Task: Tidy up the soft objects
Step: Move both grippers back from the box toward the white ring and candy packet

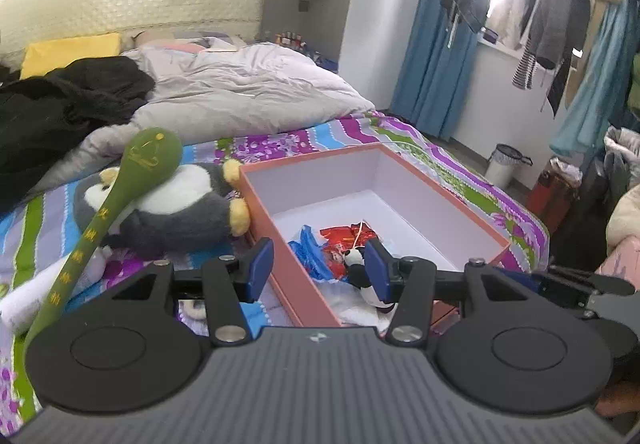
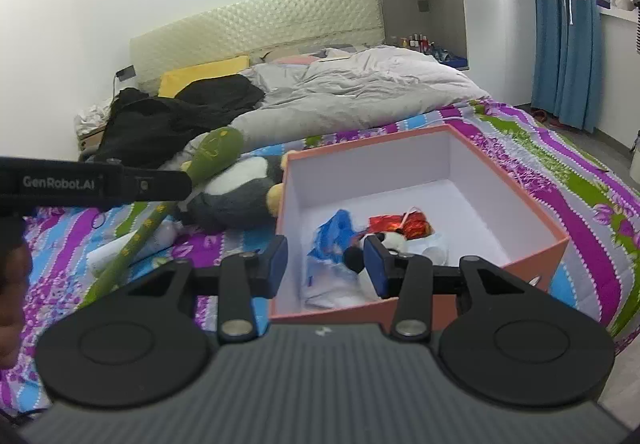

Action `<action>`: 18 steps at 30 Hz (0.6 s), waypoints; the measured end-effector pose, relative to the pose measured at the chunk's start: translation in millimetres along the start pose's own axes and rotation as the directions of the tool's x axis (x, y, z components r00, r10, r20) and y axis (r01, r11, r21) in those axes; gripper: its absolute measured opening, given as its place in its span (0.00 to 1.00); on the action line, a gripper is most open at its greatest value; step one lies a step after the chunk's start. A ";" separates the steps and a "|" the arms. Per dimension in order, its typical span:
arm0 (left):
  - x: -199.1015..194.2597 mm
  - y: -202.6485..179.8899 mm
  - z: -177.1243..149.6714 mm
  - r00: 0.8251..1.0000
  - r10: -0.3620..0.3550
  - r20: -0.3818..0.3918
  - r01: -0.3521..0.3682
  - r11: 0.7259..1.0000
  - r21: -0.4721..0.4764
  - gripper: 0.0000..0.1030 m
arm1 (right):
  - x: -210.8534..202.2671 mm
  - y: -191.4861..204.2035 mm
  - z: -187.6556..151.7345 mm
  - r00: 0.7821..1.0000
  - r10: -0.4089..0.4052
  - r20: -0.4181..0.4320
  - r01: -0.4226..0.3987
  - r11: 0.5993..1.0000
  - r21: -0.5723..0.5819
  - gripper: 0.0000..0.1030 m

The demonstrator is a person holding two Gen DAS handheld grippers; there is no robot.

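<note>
Left claw (image 1: 318,268) spread, empty | right claw (image 2: 326,266) spread | waste bin (image 1: 505,163) left view only

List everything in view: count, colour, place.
box: 1, pink outside, white inside, on the bed
panda toy: 1, black-white, in box
wrappers: several, blue and red, in box
penguin plush: 1, grey-white, left of box
massage hammer: 1, green, across penguin plush
duvet: 1, grey, far side of bed
dark clothes: pile, black, by yellow pillow
left gripper: jaws open, empty
right gripper: jaws open, empty
</note>
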State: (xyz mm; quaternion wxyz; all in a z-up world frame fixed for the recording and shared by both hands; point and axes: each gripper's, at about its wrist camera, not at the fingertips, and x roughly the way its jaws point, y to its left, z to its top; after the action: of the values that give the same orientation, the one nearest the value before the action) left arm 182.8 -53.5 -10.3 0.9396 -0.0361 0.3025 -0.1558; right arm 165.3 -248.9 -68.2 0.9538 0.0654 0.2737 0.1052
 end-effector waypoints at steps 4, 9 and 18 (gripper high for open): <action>-12.8 2.6 -14.9 1.000 0.023 0.001 -0.023 1.000 -0.004 0.55 | -2.7 12.7 -6.5 1.000 0.021 -0.004 -0.021 1.000 0.007 0.44; -23.5 14.1 -33.6 0.999 0.029 -0.020 -0.030 0.998 -0.047 0.55 | -4.4 27.7 -13.8 0.999 0.041 -0.015 -0.041 0.999 -0.003 0.44; -36.6 41.9 -67.0 0.997 0.057 -0.055 -0.063 0.990 -0.128 0.55 | -9.3 49.3 -31.3 0.996 0.067 -0.052 -0.068 0.998 -0.019 0.44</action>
State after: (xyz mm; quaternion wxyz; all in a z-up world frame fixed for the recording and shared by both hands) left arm 127.1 -0.5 -51.3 0.9315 -0.0841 0.3369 -0.1083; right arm 132.7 -201.2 -80.8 0.9430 0.0620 0.2946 0.1417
